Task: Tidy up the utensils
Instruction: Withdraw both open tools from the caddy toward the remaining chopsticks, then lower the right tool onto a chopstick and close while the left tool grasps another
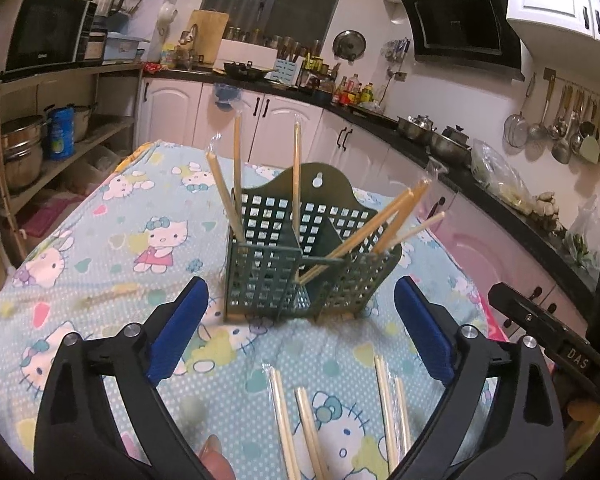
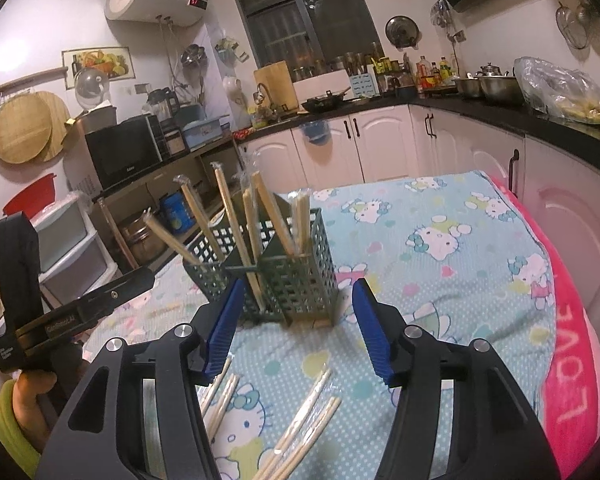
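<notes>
A green lattice utensil holder [image 1: 300, 276] stands on the Hello Kitty cloth, with several wrapped chopstick pairs [image 1: 384, 220] leaning in its compartments. It also shows in the right wrist view [image 2: 296, 280]. More wrapped chopsticks [image 1: 308, 420] lie flat on the cloth in front of it, also seen in the right wrist view [image 2: 308, 420]. My left gripper [image 1: 300, 320] is open and empty, just short of the holder. My right gripper [image 2: 296, 332] is open and empty, close to the holder's front, above the loose chopsticks.
The table carries a blue Hello Kitty cloth [image 1: 140, 240] with a pink towel [image 2: 572, 340] along its right edge. White cabinets and a black counter [image 1: 380, 116] with pots stand behind. The other hand-held gripper [image 2: 60, 312] shows at left.
</notes>
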Demonstrator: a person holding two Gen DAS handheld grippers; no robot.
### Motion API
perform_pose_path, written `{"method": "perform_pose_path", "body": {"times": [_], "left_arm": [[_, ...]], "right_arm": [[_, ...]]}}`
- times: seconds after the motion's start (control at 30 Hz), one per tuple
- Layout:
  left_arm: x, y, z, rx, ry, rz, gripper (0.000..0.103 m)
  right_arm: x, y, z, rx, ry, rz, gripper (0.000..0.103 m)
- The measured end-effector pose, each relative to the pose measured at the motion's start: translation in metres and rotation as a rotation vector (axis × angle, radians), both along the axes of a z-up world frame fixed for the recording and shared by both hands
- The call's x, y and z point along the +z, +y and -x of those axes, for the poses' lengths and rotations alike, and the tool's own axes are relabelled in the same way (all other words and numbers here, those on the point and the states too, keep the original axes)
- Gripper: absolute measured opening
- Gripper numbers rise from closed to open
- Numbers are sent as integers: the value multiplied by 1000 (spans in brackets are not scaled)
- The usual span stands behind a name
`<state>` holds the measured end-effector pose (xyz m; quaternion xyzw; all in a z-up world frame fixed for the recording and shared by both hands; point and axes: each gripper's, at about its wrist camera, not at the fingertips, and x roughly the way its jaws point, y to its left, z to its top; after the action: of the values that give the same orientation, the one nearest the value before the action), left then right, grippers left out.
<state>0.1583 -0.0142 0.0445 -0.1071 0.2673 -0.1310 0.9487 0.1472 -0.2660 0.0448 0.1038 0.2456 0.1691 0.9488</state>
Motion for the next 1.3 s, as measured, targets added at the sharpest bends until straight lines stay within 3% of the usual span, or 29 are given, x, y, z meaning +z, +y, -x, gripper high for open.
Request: {"method": "perform_pose_path", "body": {"times": [0.87, 1.3], "left_arm": [[-40, 11, 19, 23, 99, -62, 86], [-68, 16, 22, -1, 202, -90, 86]], "right_arm": [[-33, 23, 12, 84, 106, 92, 55], [-52, 36, 3, 123, 182, 179, 55]]}}
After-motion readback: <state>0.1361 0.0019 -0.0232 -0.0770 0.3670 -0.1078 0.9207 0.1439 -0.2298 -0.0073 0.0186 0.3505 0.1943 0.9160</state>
